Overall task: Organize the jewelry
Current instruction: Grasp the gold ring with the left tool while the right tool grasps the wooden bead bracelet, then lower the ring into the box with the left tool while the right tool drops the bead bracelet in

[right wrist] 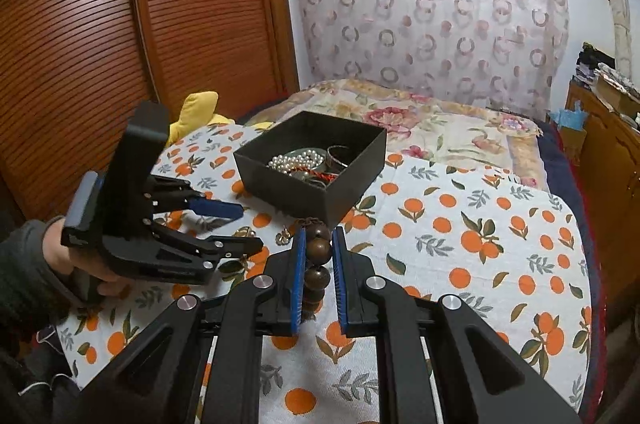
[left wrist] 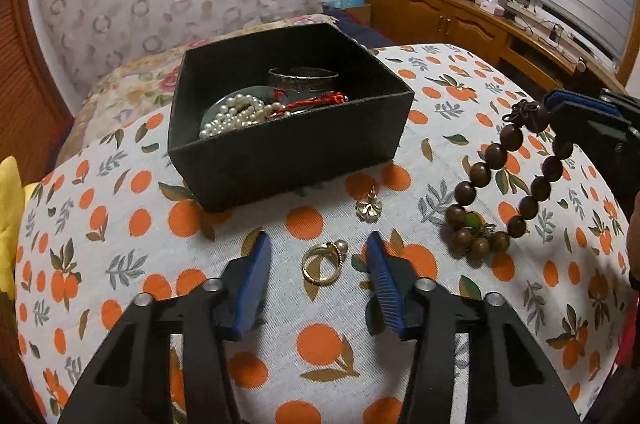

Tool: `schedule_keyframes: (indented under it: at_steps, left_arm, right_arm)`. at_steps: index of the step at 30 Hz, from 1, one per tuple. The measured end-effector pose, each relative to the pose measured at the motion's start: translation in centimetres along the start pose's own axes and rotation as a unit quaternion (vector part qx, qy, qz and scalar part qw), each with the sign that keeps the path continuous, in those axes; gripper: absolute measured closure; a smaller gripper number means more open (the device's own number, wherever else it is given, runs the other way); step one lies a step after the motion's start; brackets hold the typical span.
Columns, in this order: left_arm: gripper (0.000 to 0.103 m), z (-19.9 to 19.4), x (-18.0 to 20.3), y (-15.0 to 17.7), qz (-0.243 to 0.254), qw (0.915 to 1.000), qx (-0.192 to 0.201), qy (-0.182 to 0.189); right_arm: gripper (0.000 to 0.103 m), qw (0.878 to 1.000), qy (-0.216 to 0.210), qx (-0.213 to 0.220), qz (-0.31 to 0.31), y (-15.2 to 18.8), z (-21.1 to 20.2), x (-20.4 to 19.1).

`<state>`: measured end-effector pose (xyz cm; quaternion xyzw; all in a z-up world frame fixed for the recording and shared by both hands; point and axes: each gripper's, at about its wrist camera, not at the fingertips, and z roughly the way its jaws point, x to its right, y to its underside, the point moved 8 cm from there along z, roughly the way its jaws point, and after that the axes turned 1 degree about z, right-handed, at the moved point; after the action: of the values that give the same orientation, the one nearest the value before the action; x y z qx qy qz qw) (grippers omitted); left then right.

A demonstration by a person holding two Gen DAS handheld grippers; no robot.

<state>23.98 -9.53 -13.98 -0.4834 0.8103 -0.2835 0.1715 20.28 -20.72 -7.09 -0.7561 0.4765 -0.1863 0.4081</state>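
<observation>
A black open box sits on the orange-print cloth and holds a pearl necklace, a metal bangle and a red cord. My left gripper is open, its fingers either side of a gold pearl ring on the cloth. A small gold flower charm lies just beyond. My right gripper is shut on a brown wooden bead bracelet, lifting its top while its lower beads rest on the cloth. The box also shows in the right wrist view.
The cloth-covered table ends at a flowered bedspread behind the box. A yellow cushion lies at the left edge. A wooden sideboard with clutter stands at the right. A wooden slatted door is on the left.
</observation>
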Motion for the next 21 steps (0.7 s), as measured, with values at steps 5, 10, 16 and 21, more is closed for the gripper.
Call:
schedule_keyframes:
  at_steps: [5,10,16,21]
  left_arm:
    - [0.089,-0.5,0.1,0.0,-0.005,0.9998,0.004,0.017]
    - [0.092,-1.9,-0.2,-0.3,-0.013,0.9996,0.022,0.015]
    - [0.092,-4.0,-1.1,-1.5,-0.034,0.9979,0.052,0.018]
    - [0.092,-5.5,-1.8,-3.2,-0.041,0.9961,0.077,0.015]
  right_arm:
    - [0.088,1.0,-0.002,0.002,-0.002,-0.5,0.1,-0.3]
    - [0.088,1.0,-0.005,0.01,-0.006,-1.7,0.0,-0.8]
    - [0.088,0.999,-0.007,0.028,-0.014,-3.5,-0.8,-1.5]
    - [0.088,0.999,-0.007,0.036,-0.023,-5.1,-0.7,-1.9]
